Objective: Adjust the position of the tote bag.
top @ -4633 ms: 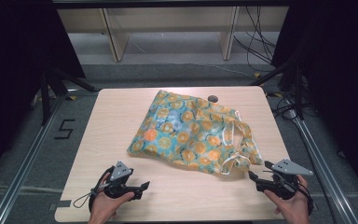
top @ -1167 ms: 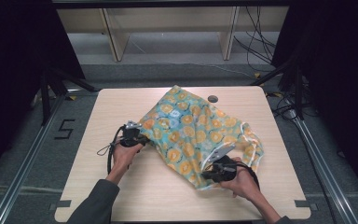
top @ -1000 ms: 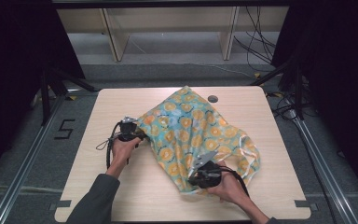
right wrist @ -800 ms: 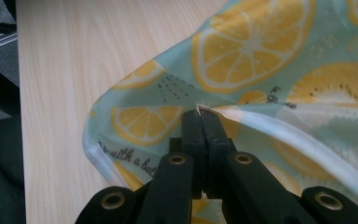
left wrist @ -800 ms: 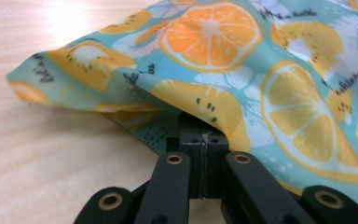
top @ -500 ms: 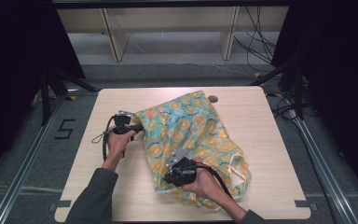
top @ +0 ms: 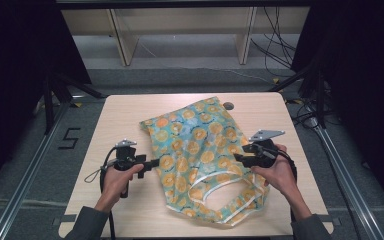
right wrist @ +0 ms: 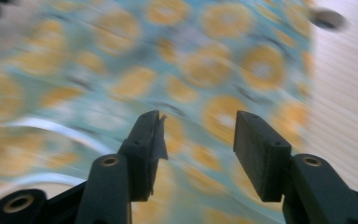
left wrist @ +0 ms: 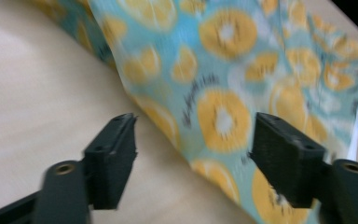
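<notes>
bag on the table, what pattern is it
Turquoise bag with orange citrus-slice rounds and white-trimmed handles; clearest in the high view.

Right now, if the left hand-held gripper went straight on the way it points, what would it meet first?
Probably the patterned bag: the left hand-held gripper, its jaws just opened, aims at the fabric edge.

A light wooden table with rounded corners carried the things. A teal cloth bag printed with orange rounds lay flat on it, running from near the far edge down toward the near edge, slightly aslant. Its white-trimmed handles lay spread on the wood at the near end. A small dark round spot sat in the tabletop just beside the bag's far corner. The wood to the left and right of the bag was bare.
</notes>
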`<state>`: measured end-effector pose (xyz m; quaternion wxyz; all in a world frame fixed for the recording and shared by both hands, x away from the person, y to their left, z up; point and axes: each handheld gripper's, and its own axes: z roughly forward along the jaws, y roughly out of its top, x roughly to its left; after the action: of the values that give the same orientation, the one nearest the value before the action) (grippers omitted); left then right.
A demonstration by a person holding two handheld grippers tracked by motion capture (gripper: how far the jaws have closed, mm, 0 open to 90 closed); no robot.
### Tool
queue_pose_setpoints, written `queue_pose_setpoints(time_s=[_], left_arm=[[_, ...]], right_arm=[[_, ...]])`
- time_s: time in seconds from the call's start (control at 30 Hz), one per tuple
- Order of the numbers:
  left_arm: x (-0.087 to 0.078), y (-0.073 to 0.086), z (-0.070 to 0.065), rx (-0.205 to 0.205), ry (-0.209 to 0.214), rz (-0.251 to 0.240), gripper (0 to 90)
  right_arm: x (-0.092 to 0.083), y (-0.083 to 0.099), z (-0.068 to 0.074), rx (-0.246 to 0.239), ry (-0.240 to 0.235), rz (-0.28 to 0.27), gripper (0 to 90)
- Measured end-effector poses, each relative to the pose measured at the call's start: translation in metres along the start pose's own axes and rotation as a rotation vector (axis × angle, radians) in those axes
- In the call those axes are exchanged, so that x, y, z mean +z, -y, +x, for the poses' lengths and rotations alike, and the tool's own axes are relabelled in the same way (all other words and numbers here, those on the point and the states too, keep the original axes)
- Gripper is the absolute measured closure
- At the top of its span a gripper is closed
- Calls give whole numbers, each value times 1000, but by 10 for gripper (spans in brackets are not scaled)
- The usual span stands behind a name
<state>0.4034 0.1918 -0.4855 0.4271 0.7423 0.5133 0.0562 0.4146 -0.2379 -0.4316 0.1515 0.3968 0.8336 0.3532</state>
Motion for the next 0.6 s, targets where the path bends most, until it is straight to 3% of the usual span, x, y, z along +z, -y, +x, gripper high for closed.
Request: queue_pose_setpoints(time_s=[0.1, 0.13, 0.17, 0.2, 0.27, 0.37, 0.43, 0.47, 0.5, 0.53, 0.6], left_arm=[[5, 13, -7, -41, 36, 1, 248], [5, 15, -10, -55, 53, -4, 247], [6, 16, -13, -60, 67, -7, 247], [7, 17, -17, -51, 70, 0, 247], [12, 19, -25, -7, 60, 21, 247], [19, 22, -32, 9, 67, 43, 270], [21, 22, -34, 61, 67, 49, 367], [22, 22, -35, 89, 53, 50, 436], [25, 22, -35, 107, 49, 56, 499], [28, 22, -34, 136, 40, 64, 569], [30, 22, -33, 174, 36, 66, 743]], right_arm=[[4, 11, -20, 48, 53, 30, 464], [7, 15, -27, 44, 67, 37, 449], [11, 18, -31, 55, 103, 12, 432], [9, 19, -35, 97, 105, 58, 416], [15, 25, -43, 121, 116, 72, 388], [24, 32, -51, 128, 115, 91, 387], [27, 35, -50, 192, 80, 111, 440], [30, 36, -50, 200, 64, 98, 472], [32, 38, -54, 150, 55, 102, 533], [33, 39, -52, 168, 46, 119, 624], [37, 42, -50, 141, 41, 124, 756]])
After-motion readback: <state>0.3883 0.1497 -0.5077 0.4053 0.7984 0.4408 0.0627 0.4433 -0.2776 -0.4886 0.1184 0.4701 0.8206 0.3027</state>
